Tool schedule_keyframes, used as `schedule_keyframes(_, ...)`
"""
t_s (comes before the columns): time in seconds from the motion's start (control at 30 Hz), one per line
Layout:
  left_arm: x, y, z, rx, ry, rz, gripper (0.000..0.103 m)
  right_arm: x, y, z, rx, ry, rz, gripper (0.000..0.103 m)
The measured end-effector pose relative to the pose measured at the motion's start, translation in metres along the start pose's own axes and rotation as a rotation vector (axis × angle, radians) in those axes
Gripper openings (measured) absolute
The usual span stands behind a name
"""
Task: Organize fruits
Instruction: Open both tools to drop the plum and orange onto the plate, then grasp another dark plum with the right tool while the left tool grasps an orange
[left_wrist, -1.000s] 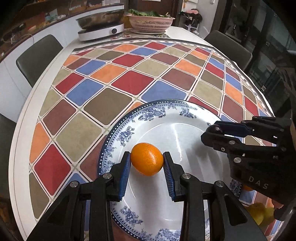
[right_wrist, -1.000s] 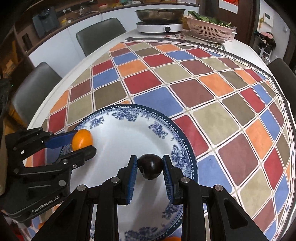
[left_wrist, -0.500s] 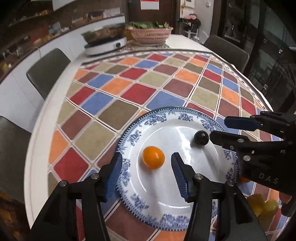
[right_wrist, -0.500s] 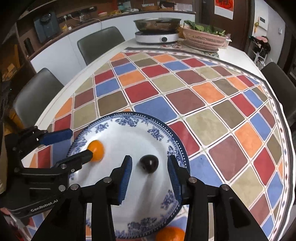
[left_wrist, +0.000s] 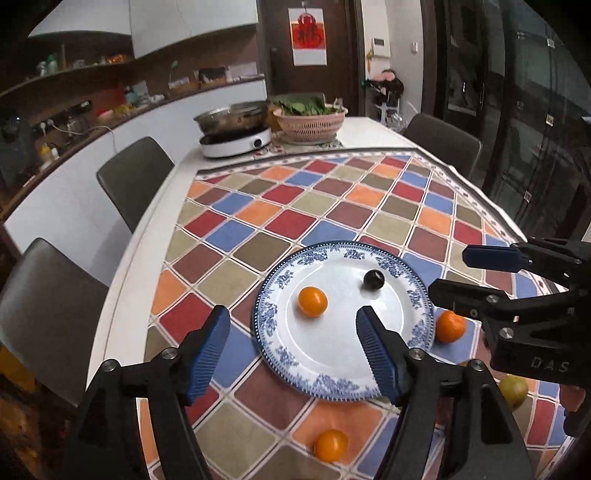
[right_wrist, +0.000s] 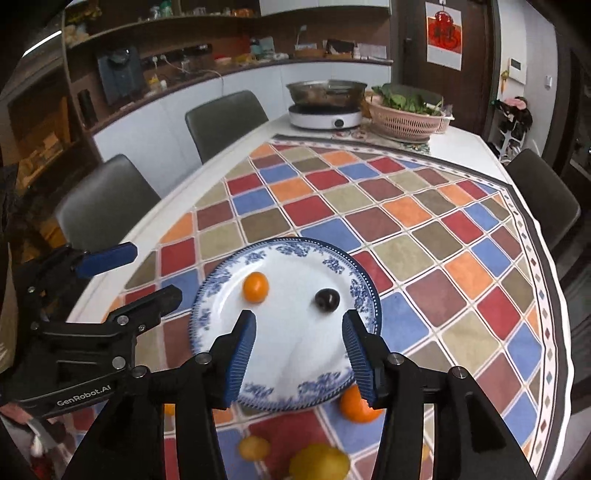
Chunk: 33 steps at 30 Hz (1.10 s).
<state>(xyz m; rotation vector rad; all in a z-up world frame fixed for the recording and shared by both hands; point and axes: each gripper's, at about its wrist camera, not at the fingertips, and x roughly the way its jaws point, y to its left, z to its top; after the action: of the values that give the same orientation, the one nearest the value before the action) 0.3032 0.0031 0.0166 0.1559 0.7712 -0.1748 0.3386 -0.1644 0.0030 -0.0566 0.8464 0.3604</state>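
I am holding my left gripper (left_wrist: 291, 328) wide and empty, its jaws having just been opening to leave the orange (left_wrist: 313, 301) resting left of centre on the plate (left_wrist: 343, 384). My right gripper (right_wrist: 299, 332) is likewise gaping with nothing between its pads, having just been opening off the dark plum (right_wrist: 327, 299), right of centre. Loose oranges (left_wrist: 331, 445) are waiting on the tablecloth (left_wrist: 332, 206) near the frame's bottom, presumably next.
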Motion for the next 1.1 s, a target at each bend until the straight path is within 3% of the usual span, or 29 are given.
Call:
schedule_keyframes(0.23,-0.047,-0.001,-0.021,-0.033,-0.062,0.008,0.08,-0.041,0.015,-0.019,-0.004,-0.06,-0.011,0.059)
schedule_keyframes(0.33,-0.065,-0.001,-0.03,-0.042,-0.088,0.015,0.085,-0.056,0.022,-0.028,-0.004,-0.08,-0.014,0.065)
schedule_keyframes(0.67,-0.113,-0.004,-0.069,-0.045,-0.151,0.059,0.091,-0.094,0.043,-0.066,-0.02,-0.136,-0.037,0.065)
schedule_keyframes(1.1,-0.112,-0.008,-0.125,-0.08,-0.075,0.064,0.092,-0.091,0.054,-0.116,-0.041,-0.069,-0.053,0.065)
